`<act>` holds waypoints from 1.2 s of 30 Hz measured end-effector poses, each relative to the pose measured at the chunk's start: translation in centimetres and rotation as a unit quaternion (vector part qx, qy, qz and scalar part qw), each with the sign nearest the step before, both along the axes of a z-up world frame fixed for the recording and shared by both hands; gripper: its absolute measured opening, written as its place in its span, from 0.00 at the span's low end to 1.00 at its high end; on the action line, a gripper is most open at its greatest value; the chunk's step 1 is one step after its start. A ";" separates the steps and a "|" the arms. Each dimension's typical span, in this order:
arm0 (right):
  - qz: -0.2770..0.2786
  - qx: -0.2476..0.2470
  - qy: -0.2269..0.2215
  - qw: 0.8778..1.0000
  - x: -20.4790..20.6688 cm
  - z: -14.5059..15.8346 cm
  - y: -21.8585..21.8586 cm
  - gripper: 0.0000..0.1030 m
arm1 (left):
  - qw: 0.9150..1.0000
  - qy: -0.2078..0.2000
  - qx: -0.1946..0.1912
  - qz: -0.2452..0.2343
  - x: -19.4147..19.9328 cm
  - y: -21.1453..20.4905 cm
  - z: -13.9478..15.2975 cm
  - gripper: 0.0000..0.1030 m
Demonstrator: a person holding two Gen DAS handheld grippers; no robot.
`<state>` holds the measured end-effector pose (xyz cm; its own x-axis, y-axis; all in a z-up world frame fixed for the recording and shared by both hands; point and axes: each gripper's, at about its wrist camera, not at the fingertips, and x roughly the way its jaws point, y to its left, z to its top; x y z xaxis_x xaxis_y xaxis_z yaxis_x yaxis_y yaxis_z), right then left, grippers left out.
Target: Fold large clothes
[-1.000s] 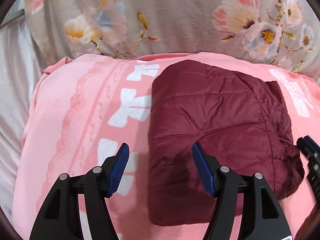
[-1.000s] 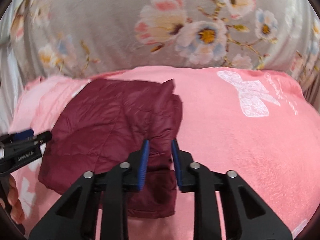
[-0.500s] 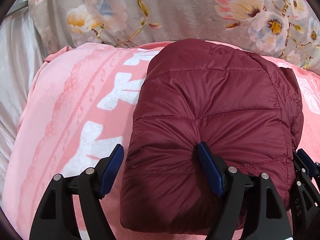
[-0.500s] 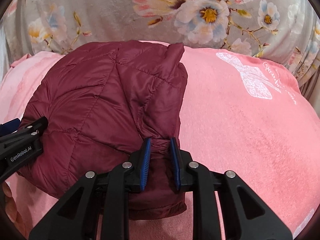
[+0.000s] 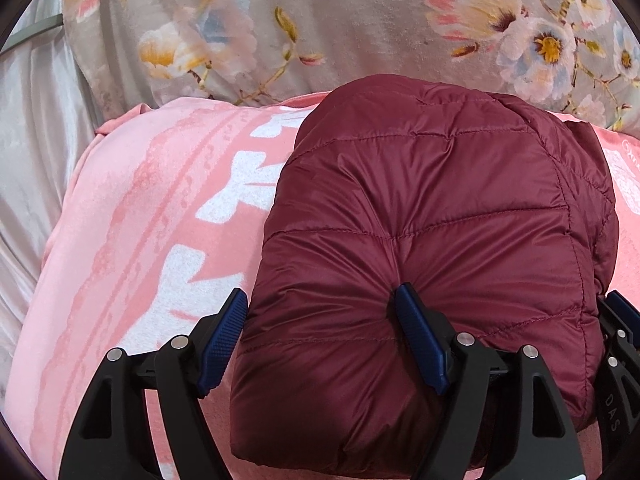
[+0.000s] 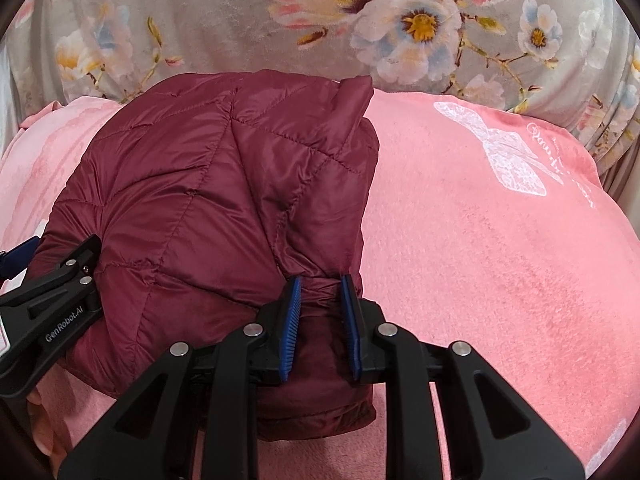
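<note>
A grey floral plush cover (image 5: 360,20) fills twelve o'clock. Below it spreads one fuzzy pink blanket (image 5: 140,220) with white bow prints. On it lies one glossy maroon quilted jacket (image 5: 440,208), folded into a puffy bundle. The left gripper (image 5: 320,334), its jaws having just widened, straddles the jacket's corner, one pad dented into it. The right gripper (image 6: 320,320) pinches a jacket fold at six o'clock.

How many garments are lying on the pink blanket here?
1: a folded maroon puffer jacket on the pink blanket, pinched at its near edge by the right gripper. Nothing else shows; something underneath could be hidden.
</note>
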<state>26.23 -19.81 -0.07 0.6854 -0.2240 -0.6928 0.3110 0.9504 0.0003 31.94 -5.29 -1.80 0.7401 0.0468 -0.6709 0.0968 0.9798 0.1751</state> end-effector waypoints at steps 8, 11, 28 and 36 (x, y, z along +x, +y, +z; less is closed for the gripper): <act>0.000 0.000 0.001 1.000 0.0 0.0 0.0 0.19 | 1.000 -0.004 0.003 0.001 -0.1 -0.1 -0.1 0.73; 0.000 0.000 0.001 1.000 0.0 0.0 0.0 0.19 | 1.000 -0.005 0.004 0.002 -0.1 -0.1 -0.1 0.73; 0.001 -0.002 0.007 1.000 0.1 0.0 0.2 0.19 | 1.000 -0.006 0.005 0.003 -0.2 -0.1 0.0 0.73; 0.002 -0.001 0.011 1.000 0.3 0.0 0.1 0.19 | 1.000 -0.011 0.006 0.010 -0.1 -0.1 0.6 0.76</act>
<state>26.53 -19.71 -0.04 0.6705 -0.2225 -0.7078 0.3075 0.9515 -0.0078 31.86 -5.35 -1.24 0.7532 0.0706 -0.6540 0.0728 0.9792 0.1895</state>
